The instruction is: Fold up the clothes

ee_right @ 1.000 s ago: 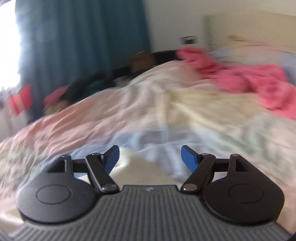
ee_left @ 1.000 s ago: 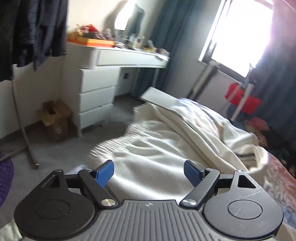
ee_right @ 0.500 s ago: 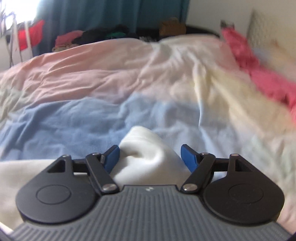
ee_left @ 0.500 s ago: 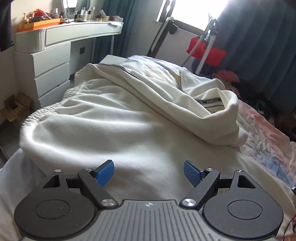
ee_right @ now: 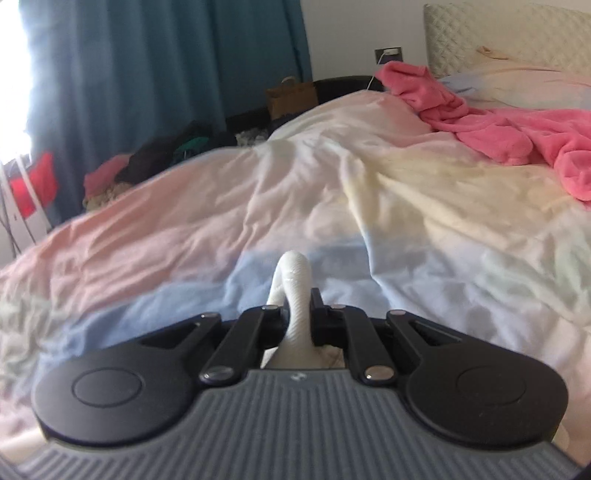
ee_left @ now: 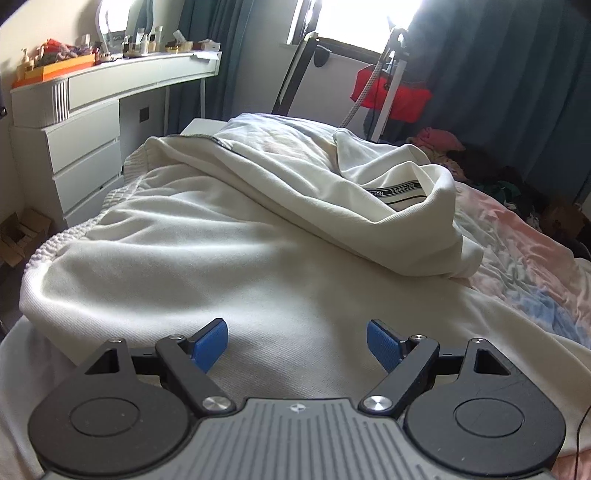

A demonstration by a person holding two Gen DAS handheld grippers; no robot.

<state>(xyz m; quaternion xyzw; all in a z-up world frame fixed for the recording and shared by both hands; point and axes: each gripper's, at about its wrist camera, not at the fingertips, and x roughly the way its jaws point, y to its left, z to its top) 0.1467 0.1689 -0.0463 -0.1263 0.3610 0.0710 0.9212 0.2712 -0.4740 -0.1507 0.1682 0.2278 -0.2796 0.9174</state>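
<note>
- Pinching a fold of the cream sweatshirt (ee_right: 293, 295), the right gripper (ee_right: 298, 308) was seen clamped tight above the pastel duvet (ee_right: 369, 206).
- The left gripper (ee_left: 297, 345) was held spread apart over the sweatshirt.

Cream ribbed garment (ee_left: 258, 236) before the blue-padded left claw (ee_left: 295, 345); pastel pink-and-blue duvet (ee_right: 184, 236) and pink fleece (ee_right: 517, 125) beyond the right.

The left wrist camera is sitting low and close over the cream garment (ee_left: 207, 266), facing the window (ee_left: 362, 18) at the frame's top. The right wrist camera is looking across the pastel bedcover (ee_right: 332, 192) toward the headboard (ee_right: 509, 37), upper right. Both are sharing the bedcover and the teal curtains (ee_right: 166, 66).
</note>
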